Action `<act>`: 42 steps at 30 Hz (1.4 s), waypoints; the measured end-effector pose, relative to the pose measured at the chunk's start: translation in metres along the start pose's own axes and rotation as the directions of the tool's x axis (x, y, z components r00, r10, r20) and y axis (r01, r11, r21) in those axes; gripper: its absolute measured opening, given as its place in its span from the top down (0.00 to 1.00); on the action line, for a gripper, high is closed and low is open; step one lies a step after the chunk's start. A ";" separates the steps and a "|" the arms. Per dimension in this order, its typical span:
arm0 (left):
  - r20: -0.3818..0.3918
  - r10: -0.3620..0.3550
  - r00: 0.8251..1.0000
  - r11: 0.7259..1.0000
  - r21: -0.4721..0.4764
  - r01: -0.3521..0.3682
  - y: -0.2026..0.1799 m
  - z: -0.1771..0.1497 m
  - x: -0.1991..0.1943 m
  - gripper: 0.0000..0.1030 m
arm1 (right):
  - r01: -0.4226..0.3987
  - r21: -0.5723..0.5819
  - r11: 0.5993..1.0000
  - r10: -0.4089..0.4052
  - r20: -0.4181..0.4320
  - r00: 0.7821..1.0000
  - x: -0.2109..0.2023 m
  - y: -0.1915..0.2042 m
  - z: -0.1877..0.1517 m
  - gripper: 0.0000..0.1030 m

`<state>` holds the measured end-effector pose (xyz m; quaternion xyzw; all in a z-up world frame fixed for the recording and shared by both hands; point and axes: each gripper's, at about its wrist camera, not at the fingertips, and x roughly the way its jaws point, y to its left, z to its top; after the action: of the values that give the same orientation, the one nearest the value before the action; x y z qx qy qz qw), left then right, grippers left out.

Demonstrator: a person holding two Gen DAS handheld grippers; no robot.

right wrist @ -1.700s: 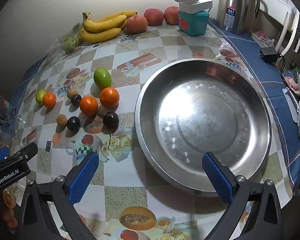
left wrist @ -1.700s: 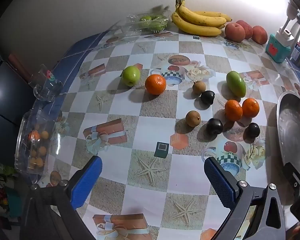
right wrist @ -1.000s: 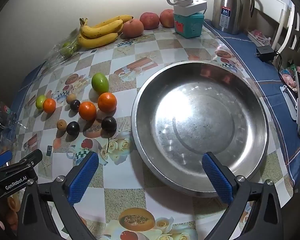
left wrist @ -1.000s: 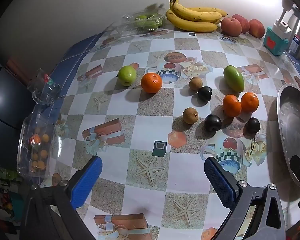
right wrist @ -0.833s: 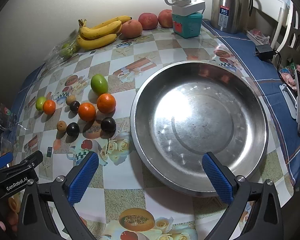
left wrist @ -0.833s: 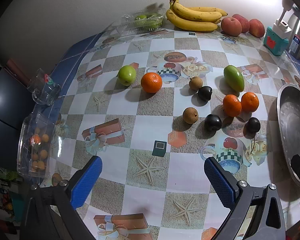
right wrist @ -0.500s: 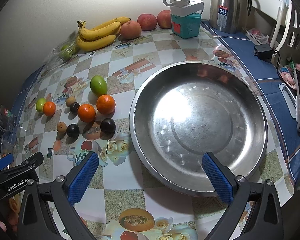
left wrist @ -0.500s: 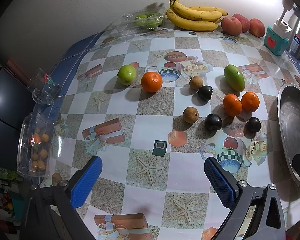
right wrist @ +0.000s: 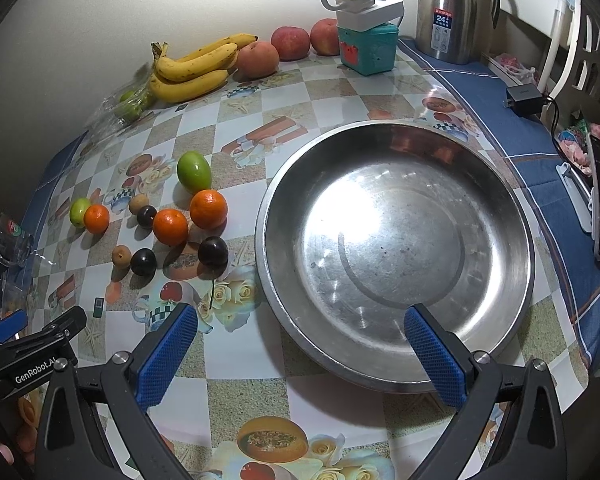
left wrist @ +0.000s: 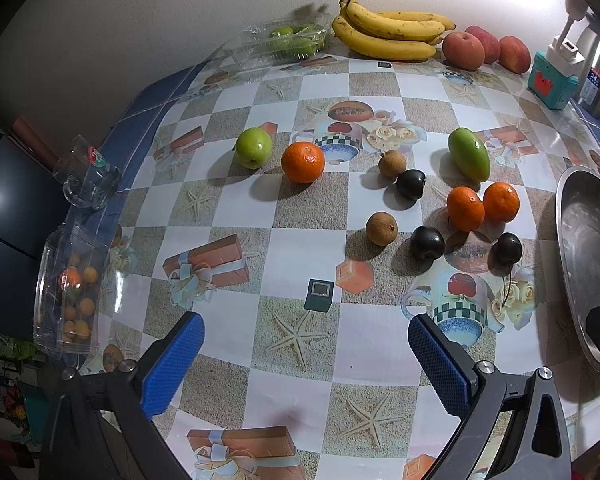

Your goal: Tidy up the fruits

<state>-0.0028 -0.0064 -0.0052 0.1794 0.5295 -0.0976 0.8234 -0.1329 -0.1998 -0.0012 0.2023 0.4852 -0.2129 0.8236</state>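
Observation:
Loose fruit lies on the patterned tablecloth: a green apple point(left wrist: 253, 147), an orange point(left wrist: 302, 161), two more oranges point(left wrist: 465, 208) side by side, a green mango point(left wrist: 469, 154), two brown longans point(left wrist: 381, 228), and three dark plums point(left wrist: 427, 243). A large empty steel basin point(right wrist: 396, 248) sits to their right. Bananas point(left wrist: 384, 32) and peaches point(left wrist: 463, 44) lie at the back wall. My left gripper point(left wrist: 306, 354) is open and empty, hovering near the table's front, well short of the fruit. My right gripper point(right wrist: 300, 344) is open and empty over the basin's near rim.
A clear box of green fruit point(left wrist: 288, 42) sits back left. A glass point(left wrist: 86, 178) and a clear tub of small orange fruit point(left wrist: 70, 288) stand at the left edge. A teal box with power strip point(right wrist: 366, 46), a steel thermos point(right wrist: 446, 12) and a charger point(right wrist: 524, 98) are back right.
Both grippers have drifted slightly; the views shifted a little, with the fruit and basin staying in place. Both grippers stay open and empty.

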 end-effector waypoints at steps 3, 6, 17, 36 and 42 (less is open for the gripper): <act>-0.001 -0.001 1.000 1.000 -0.001 0.001 0.000 -0.002 0.001 0.00 | 0.001 -0.001 1.000 -0.001 0.000 1.000 0.000 0.000 0.000 0.00; -0.002 -0.002 1.000 1.000 -0.001 0.002 0.001 -0.005 0.003 0.00 | 0.000 0.000 1.000 0.000 -0.001 1.000 0.000 0.000 0.000 0.00; -0.007 -0.001 1.000 1.000 0.001 0.001 0.001 -0.004 0.004 0.00 | 0.000 0.002 1.000 0.000 -0.001 1.000 0.000 0.000 0.000 0.00; -0.009 0.000 1.000 1.000 0.000 0.000 0.001 -0.004 0.004 0.00 | 0.000 0.003 1.000 0.000 -0.002 1.000 0.000 0.000 0.000 0.00; -0.019 0.000 1.000 1.000 -0.013 0.000 0.003 -0.003 0.006 0.00 | -0.001 0.002 1.000 0.001 -0.003 1.000 0.000 0.000 0.001 0.00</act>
<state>-0.0021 -0.0023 -0.0114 0.1748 0.5378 -0.0923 0.8196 -0.1327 -0.2004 -0.0009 0.2035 0.4861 -0.2128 0.8228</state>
